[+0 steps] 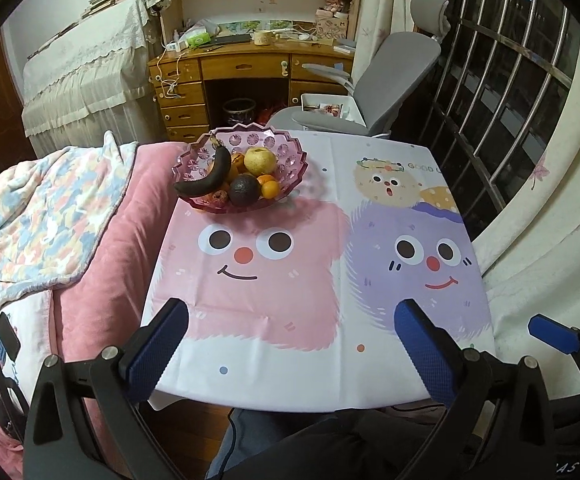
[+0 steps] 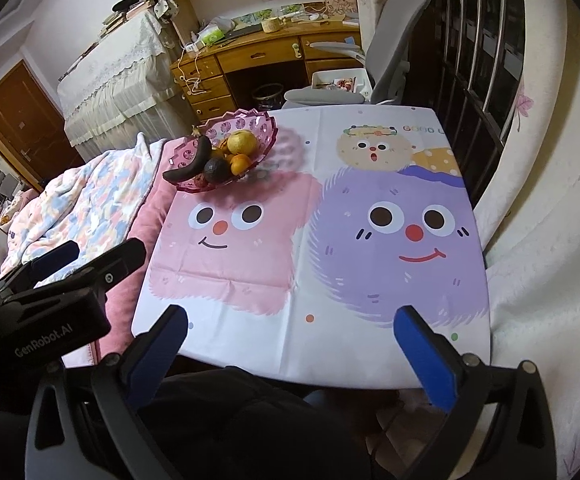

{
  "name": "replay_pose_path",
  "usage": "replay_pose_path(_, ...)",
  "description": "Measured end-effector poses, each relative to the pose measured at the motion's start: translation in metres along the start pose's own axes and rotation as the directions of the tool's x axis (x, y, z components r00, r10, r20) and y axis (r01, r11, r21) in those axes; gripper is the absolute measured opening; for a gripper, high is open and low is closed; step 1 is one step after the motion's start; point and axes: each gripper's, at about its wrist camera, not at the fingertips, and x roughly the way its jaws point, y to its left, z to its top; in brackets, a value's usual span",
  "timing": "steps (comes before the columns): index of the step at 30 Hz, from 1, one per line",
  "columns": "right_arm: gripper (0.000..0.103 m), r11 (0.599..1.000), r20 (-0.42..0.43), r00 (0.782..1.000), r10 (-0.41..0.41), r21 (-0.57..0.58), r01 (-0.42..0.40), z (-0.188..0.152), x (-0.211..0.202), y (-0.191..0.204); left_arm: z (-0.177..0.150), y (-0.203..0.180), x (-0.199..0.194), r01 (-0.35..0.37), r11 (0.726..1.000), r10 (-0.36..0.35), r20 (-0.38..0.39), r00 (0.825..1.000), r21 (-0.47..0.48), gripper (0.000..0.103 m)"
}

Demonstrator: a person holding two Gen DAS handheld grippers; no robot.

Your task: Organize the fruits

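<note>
Both grippers are held wide open and empty at the table's near edge. Bowl (image 1: 241, 172) with banana (image 1: 205, 178) is seen ahead-left of left gripper (image 1: 290, 344), farther left of right gripper (image 2: 290, 348). Left is judged nearer.

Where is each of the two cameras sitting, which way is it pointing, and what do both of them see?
Left wrist: sits on the left gripper, facing across the table toward the fruit bowl; its jaws stand open, and the right gripper's blue pad pokes in at right.
Right wrist: sits on the right gripper, same heading, from further right; jaws open, left gripper body at left.
Shared: table, bowl, the dark banana, the wooden desk.
</note>
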Motion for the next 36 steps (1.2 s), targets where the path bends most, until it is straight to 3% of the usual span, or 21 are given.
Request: replay_pose_path(36, 0.103, 1.0, 0.003, 1.0, 0.0, 0.002, 0.0, 0.0043, 0.0009, -0.0027, 0.0032, -0.0068, 0.0038, -0.005, 1.0, 0.005, -0.006, 1.0, 0.012, 0.102)
